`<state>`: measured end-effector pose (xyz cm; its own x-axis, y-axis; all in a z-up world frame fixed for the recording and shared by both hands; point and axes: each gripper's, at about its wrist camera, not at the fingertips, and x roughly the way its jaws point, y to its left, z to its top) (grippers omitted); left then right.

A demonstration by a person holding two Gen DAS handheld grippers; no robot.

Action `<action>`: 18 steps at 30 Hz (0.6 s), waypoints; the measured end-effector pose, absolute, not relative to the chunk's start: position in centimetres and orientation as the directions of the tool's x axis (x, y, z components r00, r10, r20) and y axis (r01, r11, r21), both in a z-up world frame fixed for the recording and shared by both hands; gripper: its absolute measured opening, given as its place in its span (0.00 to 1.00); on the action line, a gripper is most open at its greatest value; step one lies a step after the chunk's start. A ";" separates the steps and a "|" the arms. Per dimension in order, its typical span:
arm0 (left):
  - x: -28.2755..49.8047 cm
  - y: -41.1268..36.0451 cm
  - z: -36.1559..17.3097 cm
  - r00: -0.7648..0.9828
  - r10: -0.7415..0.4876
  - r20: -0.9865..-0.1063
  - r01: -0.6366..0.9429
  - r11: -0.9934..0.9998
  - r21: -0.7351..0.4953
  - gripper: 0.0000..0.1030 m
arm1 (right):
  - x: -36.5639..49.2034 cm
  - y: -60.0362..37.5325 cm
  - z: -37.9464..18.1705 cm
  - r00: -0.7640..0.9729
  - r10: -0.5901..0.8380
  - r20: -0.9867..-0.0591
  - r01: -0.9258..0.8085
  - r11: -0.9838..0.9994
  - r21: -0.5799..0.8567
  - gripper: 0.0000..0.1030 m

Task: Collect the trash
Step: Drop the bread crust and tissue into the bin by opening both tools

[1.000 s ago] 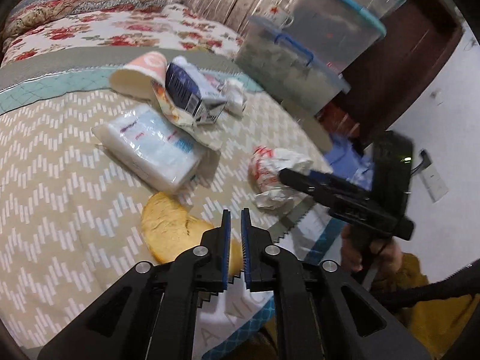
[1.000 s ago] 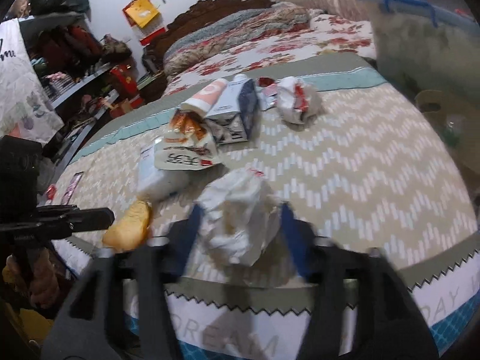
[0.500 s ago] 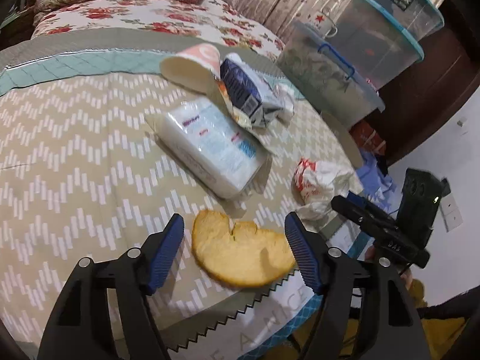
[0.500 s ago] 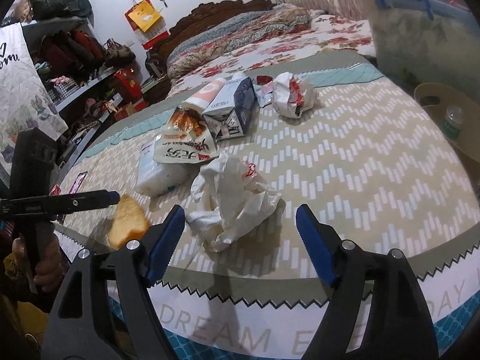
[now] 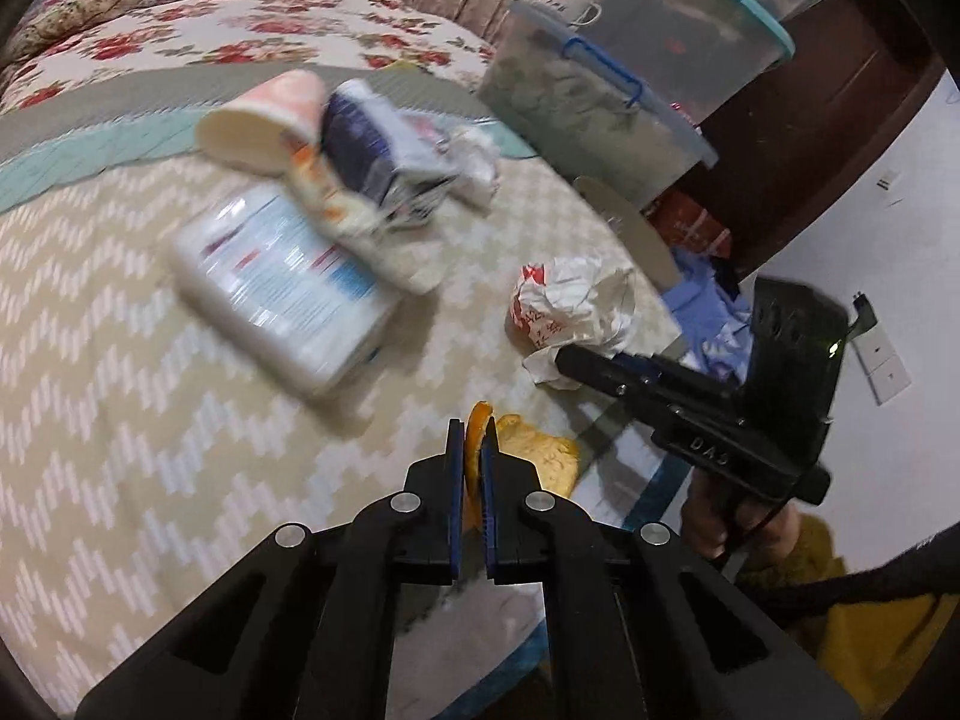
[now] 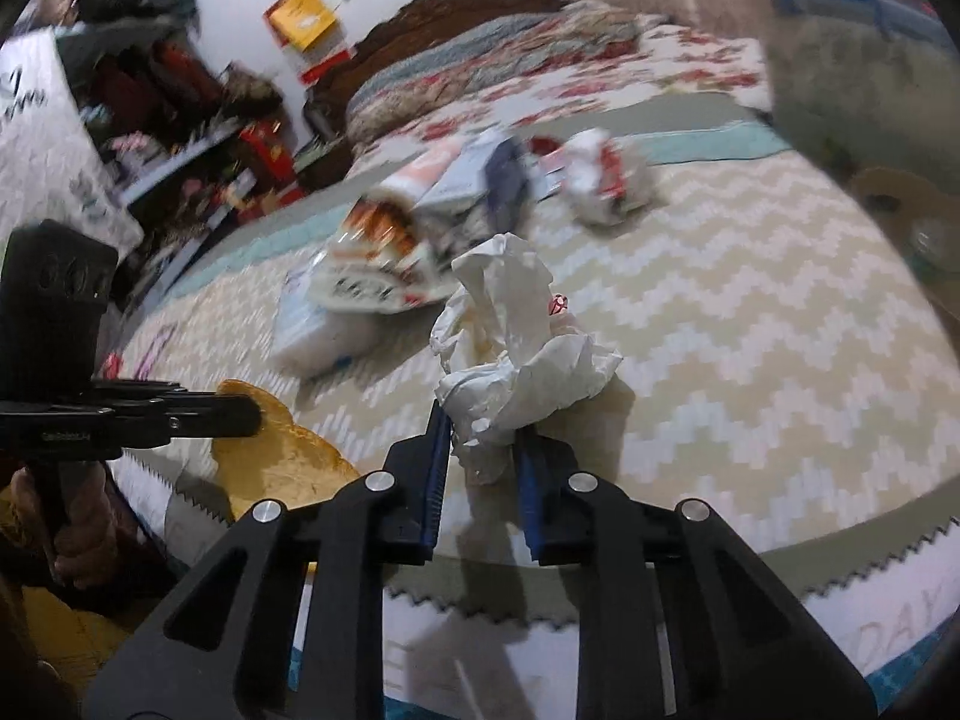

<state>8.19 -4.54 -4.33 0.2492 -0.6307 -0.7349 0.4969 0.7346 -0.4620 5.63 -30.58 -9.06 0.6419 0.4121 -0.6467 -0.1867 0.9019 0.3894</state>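
My left gripper (image 5: 472, 427) is shut on a yellow-orange peel (image 5: 537, 450) at the near edge of the bed; the peel stands pinched on edge between the pads. The right wrist view shows the same peel (image 6: 282, 456) under the left gripper's tip (image 6: 255, 414). My right gripper (image 6: 483, 429) has its jaws closing, and the pads squeeze the lower part of a crumpled white paper wrapper (image 6: 516, 348) that bulges up above the fingers. From the left wrist, that wrapper (image 5: 570, 306) sits at the right gripper's tip (image 5: 564, 360).
Further back on the zigzag bedspread (image 5: 120, 390) lie a tissue pack (image 5: 282, 282), a paper cup (image 5: 264, 126), a blue carton (image 5: 384, 144), a snack bag (image 6: 384, 252) and another crumpled wrapper (image 6: 606, 180). Plastic storage boxes (image 5: 600, 96) stand right of the bed. Cluttered shelves (image 6: 180, 138) stand left.
Half a second ago both grippers stood open around their items. Now the left has shut on the peel and tipped it on edge, and the right has closed in on the paper wrapper.
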 end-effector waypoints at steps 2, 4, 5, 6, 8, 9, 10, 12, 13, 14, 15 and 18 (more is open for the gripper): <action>9.0 -6.0 -3.7 0.239 -0.644 -0.727 0.503 0.722 -0.474 0.04 | 5.4 -32.1 -9.0 0.662 0.397 -0.635 -0.156 0.902 0.402 0.23; 10.0 -7.6 -3.5 0.225 -0.652 -0.725 0.505 0.714 -0.485 0.04 | 5.0 -33.8 -8.9 0.687 0.371 -0.625 -0.119 0.906 0.406 0.23; 10.7 -8.7 -3.2 0.215 -0.659 -0.720 0.508 0.705 -0.494 0.04 | 4.8 -34.7 -8.9 0.700 0.355 -0.620 -0.100 0.908 0.407 0.23; 11.5 -10.0 -2.9 0.208 -0.666 -0.716 0.512 0.698 -0.501 0.04 | 4.7 -35.4 -8.8 0.709 0.344 -0.616 -0.086 0.909 0.408 0.22; 13.0 -12.4 -2.3 0.200 -0.685 -0.701 0.517 0.682 -0.518 0.04 | 4.6 -37.6 -8.5 0.733 0.305 -0.607 -0.045 0.914 0.404 0.23; 13.7 -13.5 -2.1 0.194 -0.693 -0.694 0.517 0.674 -0.528 0.04 | 4.6 -38.4 -8.4 0.742 0.289 -0.604 -0.028 0.915 0.403 0.23; 14.4 -14.7 -1.9 0.188 -0.702 -0.686 0.518 0.665 -0.538 0.04 | 4.5 -39.7 -8.2 0.755 0.267 -0.599 -0.003 0.915 0.404 0.22; 15.9 -17.8 -1.6 0.177 -0.721 -0.670 0.526 0.645 -0.555 0.04 | 4.7 -42.5 -7.9 0.778 0.227 -0.586 0.044 0.911 0.410 0.22; 16.8 -19.9 -1.6 0.164 -0.731 -0.662 0.530 0.632 -0.566 0.04 | 4.8 -43.6 -7.9 0.784 0.209 -0.585 0.064 0.909 0.411 0.22; 17.6 -21.5 -1.7 0.154 -0.736 -0.660 0.532 0.624 -0.572 0.04 | 4.9 -45.0 -7.8 0.790 0.190 -0.583 0.088 0.906 0.414 0.22; 18.2 -23.0 -1.8 0.146 -0.738 -0.659 0.535 0.619 -0.575 0.04 | 5.1 -46.3 -7.8 0.793 0.177 -0.583 0.108 0.901 0.420 0.22; 20.4 -28.3 -2.4 0.135 -0.729 -0.671 0.548 0.619 -0.562 0.04 | 6.3 -50.2 -7.9 0.794 0.126 -0.595 0.179 0.887 0.426 0.23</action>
